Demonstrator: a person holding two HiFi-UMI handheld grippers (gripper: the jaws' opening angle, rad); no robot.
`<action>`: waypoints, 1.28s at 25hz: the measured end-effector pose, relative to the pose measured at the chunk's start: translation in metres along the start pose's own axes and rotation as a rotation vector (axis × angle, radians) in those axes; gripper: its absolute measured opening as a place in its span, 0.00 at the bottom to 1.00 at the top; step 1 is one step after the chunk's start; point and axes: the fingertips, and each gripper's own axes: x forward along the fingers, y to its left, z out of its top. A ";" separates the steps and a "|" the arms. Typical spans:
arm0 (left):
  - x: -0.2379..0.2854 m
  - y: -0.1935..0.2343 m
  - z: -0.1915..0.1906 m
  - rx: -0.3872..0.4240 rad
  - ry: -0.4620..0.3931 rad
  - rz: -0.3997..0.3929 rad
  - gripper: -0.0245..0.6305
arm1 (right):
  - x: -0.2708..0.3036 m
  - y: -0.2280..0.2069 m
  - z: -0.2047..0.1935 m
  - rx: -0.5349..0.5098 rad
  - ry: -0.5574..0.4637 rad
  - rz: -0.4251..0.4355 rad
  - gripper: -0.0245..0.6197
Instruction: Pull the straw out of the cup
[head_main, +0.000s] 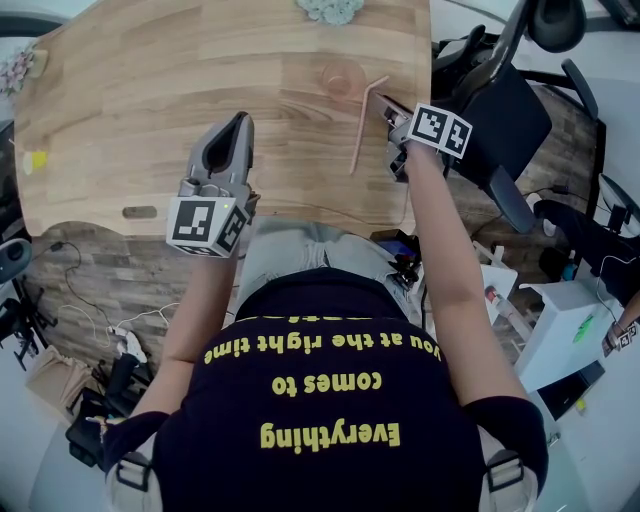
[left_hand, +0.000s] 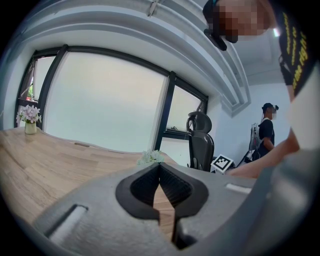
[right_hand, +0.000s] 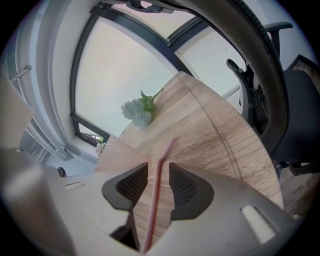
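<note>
A clear pinkish cup (head_main: 342, 80) stands on the wooden table (head_main: 150, 90) near its far right edge. The thin pink straw (head_main: 360, 130) is outside the cup, just to its right, slanting toward the near edge. My right gripper (head_main: 392, 110) is at the straw's far end. In the right gripper view the straw (right_hand: 156, 195) runs between the pads with a gap on each side, so my right gripper (right_hand: 159, 167) is open; the cup (right_hand: 117, 150) is off to the left. My left gripper (head_main: 240, 125) hovers over the near table edge, shut and empty (left_hand: 160, 172).
A pale flower bunch (head_main: 330, 8) sits at the table's far edge and a small vase (head_main: 18, 70) at the left end. A black office chair (head_main: 510, 100) stands right of the table. Cables and clutter cover the floor (head_main: 90, 320). A person (left_hand: 265, 135) stands in the background.
</note>
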 end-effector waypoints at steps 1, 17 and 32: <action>0.000 0.000 0.000 0.000 0.001 0.001 0.04 | 0.001 0.001 0.000 -0.003 0.002 0.000 0.26; -0.005 0.002 0.002 0.001 -0.004 0.007 0.04 | -0.006 0.011 0.005 0.004 -0.075 0.035 0.12; -0.009 -0.006 0.013 0.017 -0.039 0.004 0.04 | -0.059 0.085 0.054 -0.073 -0.439 0.331 0.05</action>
